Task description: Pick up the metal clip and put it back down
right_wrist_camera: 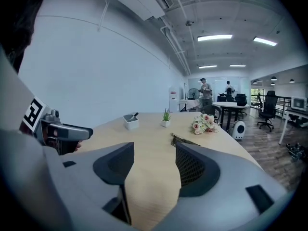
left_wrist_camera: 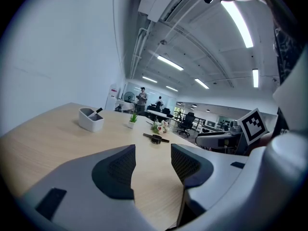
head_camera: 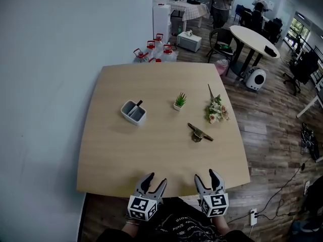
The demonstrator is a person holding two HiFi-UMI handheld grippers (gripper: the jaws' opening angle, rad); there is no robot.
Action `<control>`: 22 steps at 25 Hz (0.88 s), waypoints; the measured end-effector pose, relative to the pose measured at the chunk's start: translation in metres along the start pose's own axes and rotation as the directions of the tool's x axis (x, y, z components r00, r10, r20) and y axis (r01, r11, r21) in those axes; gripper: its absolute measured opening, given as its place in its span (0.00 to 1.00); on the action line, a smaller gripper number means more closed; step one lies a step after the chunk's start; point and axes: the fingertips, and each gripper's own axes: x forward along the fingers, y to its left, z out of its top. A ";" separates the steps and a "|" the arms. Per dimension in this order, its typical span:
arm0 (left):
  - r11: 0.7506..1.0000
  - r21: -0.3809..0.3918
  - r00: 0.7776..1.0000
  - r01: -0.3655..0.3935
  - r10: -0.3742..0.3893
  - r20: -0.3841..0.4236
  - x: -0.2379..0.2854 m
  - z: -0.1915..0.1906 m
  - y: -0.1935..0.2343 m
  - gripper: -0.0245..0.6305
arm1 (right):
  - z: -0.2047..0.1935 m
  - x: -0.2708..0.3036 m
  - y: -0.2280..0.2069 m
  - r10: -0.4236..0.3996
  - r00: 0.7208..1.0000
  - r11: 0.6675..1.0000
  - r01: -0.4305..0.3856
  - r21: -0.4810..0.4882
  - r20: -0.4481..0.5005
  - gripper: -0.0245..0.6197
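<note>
The dark metal clip (head_camera: 199,132) lies flat on the wooden table (head_camera: 111,150), right of centre; it also shows far off as the clip (left_wrist_camera: 155,138) in the left gripper view and the clip (right_wrist_camera: 182,139) in the right gripper view. My left gripper (head_camera: 153,181) hovers at the table's near edge, open and empty. My right gripper (head_camera: 210,178) sits beside it, also open with nothing between its jaws. Both are well short of the clip. The left gripper (left_wrist_camera: 153,165) and right gripper (right_wrist_camera: 154,165) point across the tabletop.
A white pen holder (head_camera: 133,112) with a dark pen stands left of centre. A small potted plant (head_camera: 179,102) and a bunch of flowers (head_camera: 216,108) lie beyond the clip. Water jugs (head_camera: 154,51), a round table (head_camera: 255,39), chairs and people are behind.
</note>
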 end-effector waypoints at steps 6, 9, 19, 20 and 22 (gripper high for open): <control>1.000 -0.013 1.000 0.003 -0.003 -0.003 -0.001 -0.003 0.003 0.40 | -0.006 -0.002 -0.001 -0.008 1.000 1.000 0.007 -0.015 -0.013 0.46; 1.000 -0.019 1.000 0.004 -0.004 0.008 -0.001 0.001 0.001 0.40 | 0.000 -0.001 -0.001 0.001 1.000 1.000 -0.001 -0.029 -0.002 0.47; 0.998 0.064 0.999 0.027 -0.029 0.037 0.014 0.025 -0.012 0.38 | 0.021 0.015 0.005 0.049 0.999 0.992 -0.046 -0.114 0.023 0.44; 0.996 0.084 0.999 0.027 -0.030 0.038 0.015 0.027 -0.013 0.35 | 0.023 0.016 0.004 0.045 0.999 0.992 -0.042 -0.118 0.027 0.39; 0.995 0.100 0.999 0.031 -0.035 0.042 0.017 0.030 -0.014 0.25 | 0.027 0.017 0.002 0.037 0.999 0.992 -0.033 -0.121 0.033 0.29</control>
